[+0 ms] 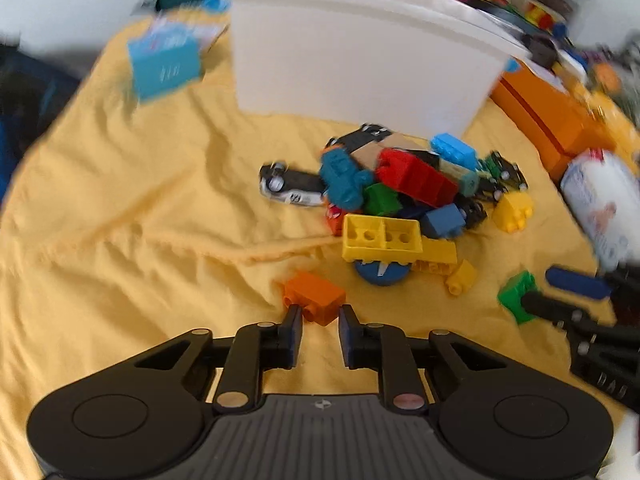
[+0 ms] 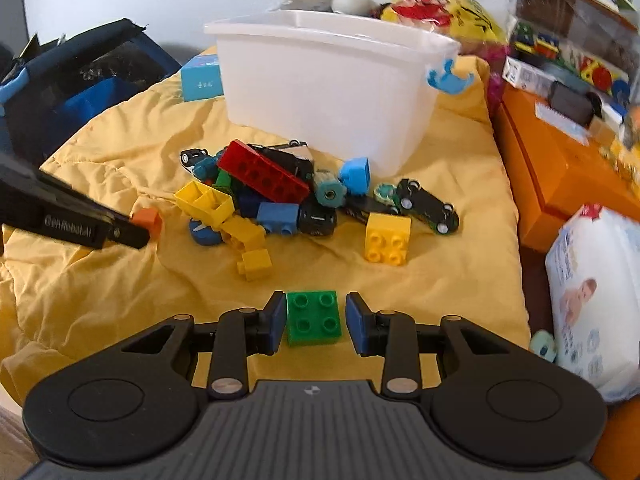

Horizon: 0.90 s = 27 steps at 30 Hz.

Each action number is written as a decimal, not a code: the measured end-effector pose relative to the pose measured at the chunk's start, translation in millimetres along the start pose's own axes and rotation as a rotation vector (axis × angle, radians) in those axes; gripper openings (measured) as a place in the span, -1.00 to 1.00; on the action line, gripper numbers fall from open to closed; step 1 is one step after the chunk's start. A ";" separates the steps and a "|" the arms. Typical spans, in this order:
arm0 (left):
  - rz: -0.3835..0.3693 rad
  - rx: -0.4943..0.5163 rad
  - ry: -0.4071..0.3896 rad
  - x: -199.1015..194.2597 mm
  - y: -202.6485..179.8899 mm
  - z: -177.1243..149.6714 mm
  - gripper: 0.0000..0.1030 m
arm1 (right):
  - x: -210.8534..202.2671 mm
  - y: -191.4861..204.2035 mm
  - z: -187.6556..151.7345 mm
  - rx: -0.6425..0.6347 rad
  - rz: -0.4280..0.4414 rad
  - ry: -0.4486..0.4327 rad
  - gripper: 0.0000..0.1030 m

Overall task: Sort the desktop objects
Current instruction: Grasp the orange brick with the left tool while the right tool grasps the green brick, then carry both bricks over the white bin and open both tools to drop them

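Note:
In the left wrist view an orange brick lies on the yellow cloth, and my left gripper is shut on its near end. The right wrist view shows that brick at the tip of the left gripper. My right gripper is shut on a green four-stud brick, studs up; the left wrist view has it at the right. Beyond both lies a pile with a red brick, yellow bricks and toy cars. A white bin stands behind the pile.
An orange box and a white pack of wipes border the cloth on the right. A small blue box sits left of the bin, and a dark blue bag at far left. Toy boxes are stacked at the back right.

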State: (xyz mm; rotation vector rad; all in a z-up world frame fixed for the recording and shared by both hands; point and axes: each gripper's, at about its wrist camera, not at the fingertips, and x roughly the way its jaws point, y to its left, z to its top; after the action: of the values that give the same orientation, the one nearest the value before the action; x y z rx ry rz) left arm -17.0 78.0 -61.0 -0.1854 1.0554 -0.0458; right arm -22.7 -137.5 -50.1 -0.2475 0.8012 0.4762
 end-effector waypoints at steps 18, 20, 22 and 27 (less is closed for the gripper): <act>0.278 0.629 -0.086 -7.8 -58.6 -29.6 -0.46 | 2.8 -5.1 4.3 -0.034 -0.007 0.008 -0.28; 0.333 0.786 -0.086 1.2 -72.4 -47.7 -0.44 | 4.2 -4.5 3.2 -0.033 -0.010 0.016 -0.28; 0.317 0.803 -0.059 7.3 -75.2 -57.8 -0.49 | 6.0 -4.4 2.2 -0.021 -0.002 0.021 -0.28; 0.218 0.729 -0.082 -11.5 -65.3 -59.2 -0.35 | 4.6 -0.9 1.7 -0.033 -0.006 0.025 -0.24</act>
State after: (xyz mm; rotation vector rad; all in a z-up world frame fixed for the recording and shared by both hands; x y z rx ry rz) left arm -70.7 7.6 -68.1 0.5818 0.9133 -0.2187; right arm -18.3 -136.2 -52.3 -0.2871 0.8168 0.4817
